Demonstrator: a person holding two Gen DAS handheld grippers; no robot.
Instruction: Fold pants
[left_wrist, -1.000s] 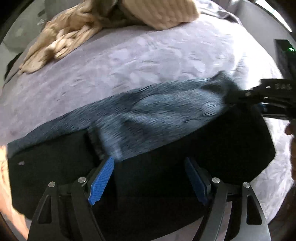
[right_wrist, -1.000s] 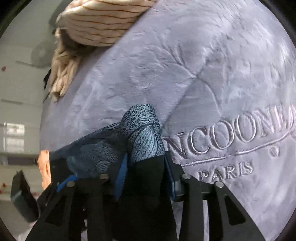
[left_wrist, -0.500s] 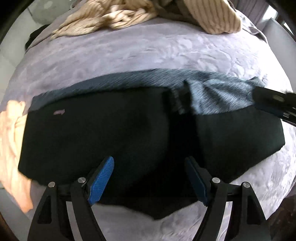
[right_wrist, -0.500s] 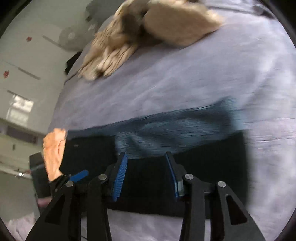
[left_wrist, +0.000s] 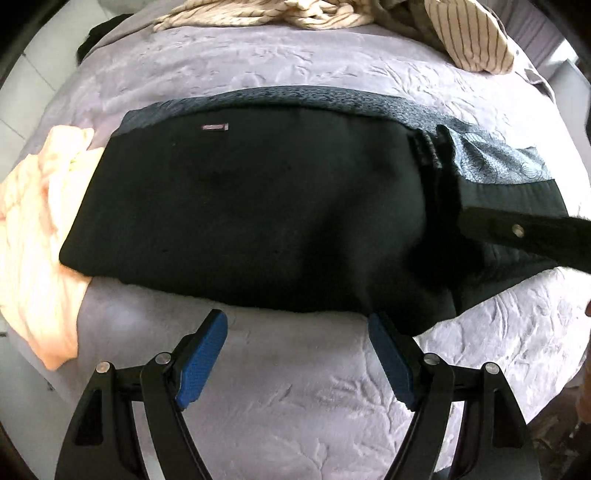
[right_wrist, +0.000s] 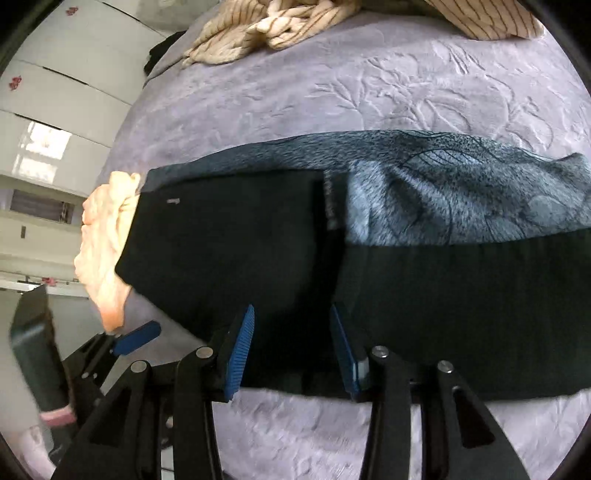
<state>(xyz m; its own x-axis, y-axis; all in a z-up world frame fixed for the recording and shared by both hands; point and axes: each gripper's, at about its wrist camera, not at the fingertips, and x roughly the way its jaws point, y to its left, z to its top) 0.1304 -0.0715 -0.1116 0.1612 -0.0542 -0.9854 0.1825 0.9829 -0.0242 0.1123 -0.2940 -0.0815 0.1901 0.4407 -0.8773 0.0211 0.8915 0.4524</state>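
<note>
Clearly soft and limp, the black pants need pinching at the near hem; my left gripper gapes empty, my right gripper is opening.

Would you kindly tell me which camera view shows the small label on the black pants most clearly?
The left wrist view: the small label sits unobstructed near the far edge of the black pants. In the right wrist view it appears smaller and harder to make out.

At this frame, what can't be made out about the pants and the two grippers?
- Pants, left wrist view: the right gripper's arm covers part of their right end.
- Pants, right wrist view: their right end is cut off by the picture edge.
- Small tag: too small to read.
- Left gripper: open over bare bedspread.
- Right gripper, jaws opening: whether the pads still touch fabric is unclear.
</note>
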